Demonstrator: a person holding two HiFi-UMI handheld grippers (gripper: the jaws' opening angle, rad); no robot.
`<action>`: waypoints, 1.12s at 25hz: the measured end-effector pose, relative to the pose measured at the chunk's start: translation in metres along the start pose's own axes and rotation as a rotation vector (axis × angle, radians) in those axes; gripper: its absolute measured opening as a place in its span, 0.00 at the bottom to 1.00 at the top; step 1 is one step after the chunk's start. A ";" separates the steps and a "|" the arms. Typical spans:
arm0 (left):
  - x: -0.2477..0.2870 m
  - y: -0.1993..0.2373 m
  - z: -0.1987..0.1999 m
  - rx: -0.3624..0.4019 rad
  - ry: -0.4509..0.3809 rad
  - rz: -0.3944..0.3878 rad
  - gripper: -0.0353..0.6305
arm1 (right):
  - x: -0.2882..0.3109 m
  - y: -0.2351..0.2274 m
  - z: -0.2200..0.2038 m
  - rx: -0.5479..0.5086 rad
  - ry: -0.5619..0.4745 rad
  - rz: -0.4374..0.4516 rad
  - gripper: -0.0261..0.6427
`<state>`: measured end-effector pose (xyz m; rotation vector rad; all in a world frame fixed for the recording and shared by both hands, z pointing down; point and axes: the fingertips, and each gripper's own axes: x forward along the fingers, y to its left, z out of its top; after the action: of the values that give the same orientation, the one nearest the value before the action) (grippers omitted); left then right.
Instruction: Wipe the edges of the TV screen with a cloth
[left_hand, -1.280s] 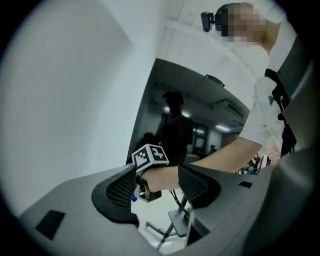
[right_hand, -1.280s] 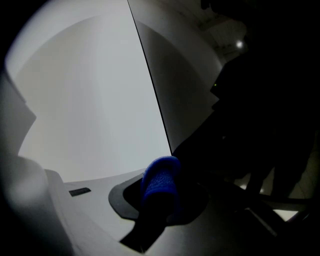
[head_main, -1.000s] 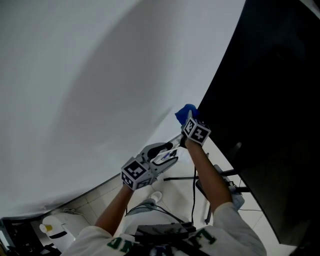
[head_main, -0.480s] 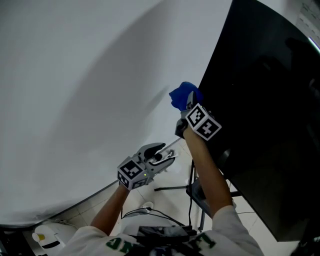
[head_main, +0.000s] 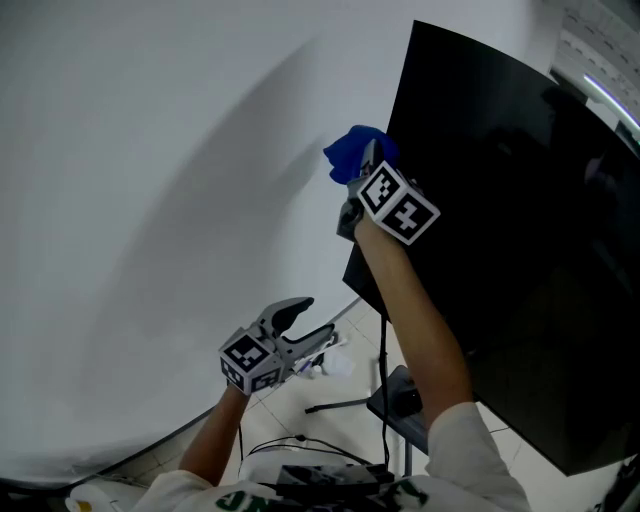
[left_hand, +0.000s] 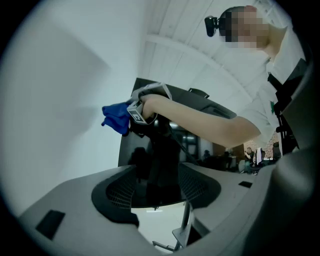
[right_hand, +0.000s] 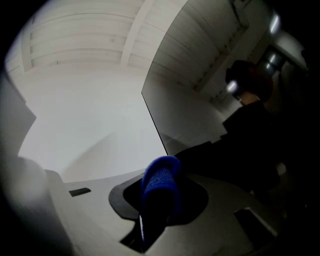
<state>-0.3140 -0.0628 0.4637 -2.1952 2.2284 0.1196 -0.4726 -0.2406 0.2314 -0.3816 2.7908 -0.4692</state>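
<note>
The black TV screen (head_main: 500, 250) fills the right of the head view, and its left edge runs down beside the white wall. My right gripper (head_main: 362, 170) is shut on a blue cloth (head_main: 352, 152), which presses against the upper part of that left edge. In the right gripper view the cloth (right_hand: 161, 177) bulges between the jaws, with the TV's edge (right_hand: 155, 125) just ahead. My left gripper (head_main: 315, 318) hangs lower, away from the screen, open and holding nothing. The left gripper view looks up at the TV (left_hand: 150, 160) and the cloth (left_hand: 117, 117).
A white wall (head_main: 150, 200) stands to the left of the TV. On the tiled floor below are the dark legs of a stand (head_main: 345, 403), a hanging black cable (head_main: 384, 370) and a small white object (head_main: 335, 365).
My right gripper has slid the blue cloth upward along the TV's left edge. My left gripper has sunk a little, down and to the left.
</note>
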 end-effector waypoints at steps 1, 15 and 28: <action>-0.001 0.000 0.001 0.001 -0.004 0.000 0.41 | 0.006 0.006 0.012 -0.009 -0.010 0.000 0.15; -0.005 0.000 0.003 0.031 -0.012 -0.012 0.41 | 0.046 0.067 0.169 -0.207 -0.197 0.060 0.15; -0.008 -0.021 0.016 0.035 -0.018 -0.049 0.41 | 0.028 0.088 0.255 -0.155 -0.277 0.063 0.15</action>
<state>-0.2931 -0.0540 0.4470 -2.2201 2.1486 0.0987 -0.4350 -0.2398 -0.0374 -0.3600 2.5668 -0.1701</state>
